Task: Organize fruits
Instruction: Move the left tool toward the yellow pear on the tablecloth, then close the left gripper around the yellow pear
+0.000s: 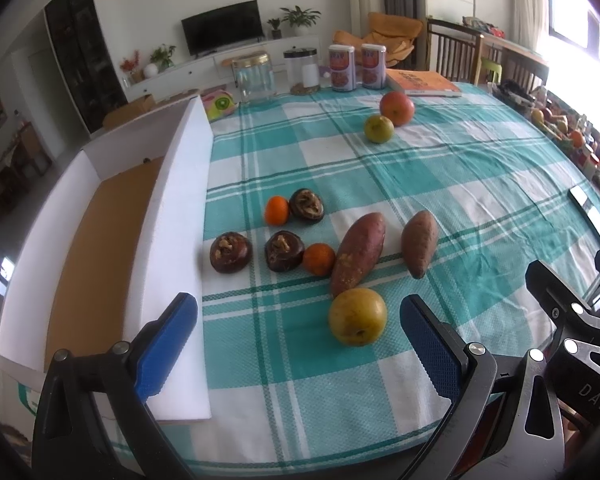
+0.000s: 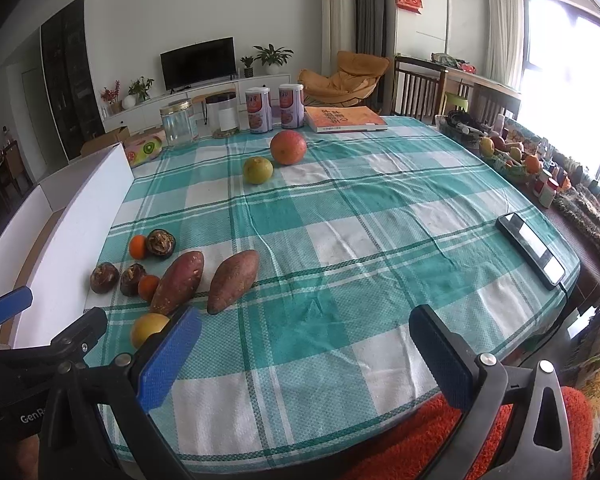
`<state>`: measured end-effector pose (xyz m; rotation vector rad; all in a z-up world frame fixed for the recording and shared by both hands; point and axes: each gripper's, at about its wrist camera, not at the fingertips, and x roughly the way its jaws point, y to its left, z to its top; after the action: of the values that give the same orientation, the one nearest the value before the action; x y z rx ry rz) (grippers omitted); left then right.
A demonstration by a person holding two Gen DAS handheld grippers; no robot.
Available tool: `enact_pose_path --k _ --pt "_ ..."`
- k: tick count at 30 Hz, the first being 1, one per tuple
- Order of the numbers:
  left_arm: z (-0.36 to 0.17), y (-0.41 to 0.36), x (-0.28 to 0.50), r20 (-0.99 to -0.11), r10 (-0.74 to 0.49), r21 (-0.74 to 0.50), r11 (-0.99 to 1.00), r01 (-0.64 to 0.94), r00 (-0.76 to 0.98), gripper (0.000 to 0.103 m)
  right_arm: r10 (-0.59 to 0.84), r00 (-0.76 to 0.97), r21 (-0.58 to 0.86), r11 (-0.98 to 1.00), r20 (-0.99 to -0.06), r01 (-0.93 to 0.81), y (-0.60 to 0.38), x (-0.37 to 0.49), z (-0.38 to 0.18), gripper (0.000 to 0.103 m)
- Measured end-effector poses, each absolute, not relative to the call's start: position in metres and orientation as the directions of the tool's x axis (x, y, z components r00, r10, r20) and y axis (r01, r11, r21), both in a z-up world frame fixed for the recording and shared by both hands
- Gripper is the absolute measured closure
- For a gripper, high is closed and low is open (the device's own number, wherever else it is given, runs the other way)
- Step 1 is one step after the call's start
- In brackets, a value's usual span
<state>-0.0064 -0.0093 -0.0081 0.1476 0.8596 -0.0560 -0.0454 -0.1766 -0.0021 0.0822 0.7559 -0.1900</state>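
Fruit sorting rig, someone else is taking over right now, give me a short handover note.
Left gripper: open, holding nothing, low over the near table edge behind the yellow pear.
Right gripper: open, holding nothing, over bare tablecloth.
Produce: two sweet potatoes, two small tangerines and three dark water chestnuts clustered beside the white foam box. A green citrus and a red-orange fruit sit at the far end.
Done: nothing visibly placed; what shows of the box floor is bare.
Left: everything.
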Motion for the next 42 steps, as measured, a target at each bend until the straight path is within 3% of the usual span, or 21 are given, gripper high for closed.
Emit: enact_pose_path --k 29,36,42 --pt "-0.020 -0.012 -0.006 -0.786 -0.007 0.090 0.988 0.125 0.619 0.001 -0.130 0.728 0.050 0.974 -0.673 0.220 -0.189 -0.048 -0.001 0.000" --pt "-0.056 -0.002 -0.015 -0.872 -0.232 -0.141 0.962 0.232 0.431 0.001 -0.131 0.750 0.092 0.964 -0.648 0.248 -0.205 -0.050 -0.009 0.000" --pt "-0.079 0.002 -0.017 -0.901 -0.255 -0.195 0.961 0.196 0.352 0.001 -0.150 0.737 0.109 0.951 -0.659 0.291 -0.219 -0.051 -0.023 0.000"
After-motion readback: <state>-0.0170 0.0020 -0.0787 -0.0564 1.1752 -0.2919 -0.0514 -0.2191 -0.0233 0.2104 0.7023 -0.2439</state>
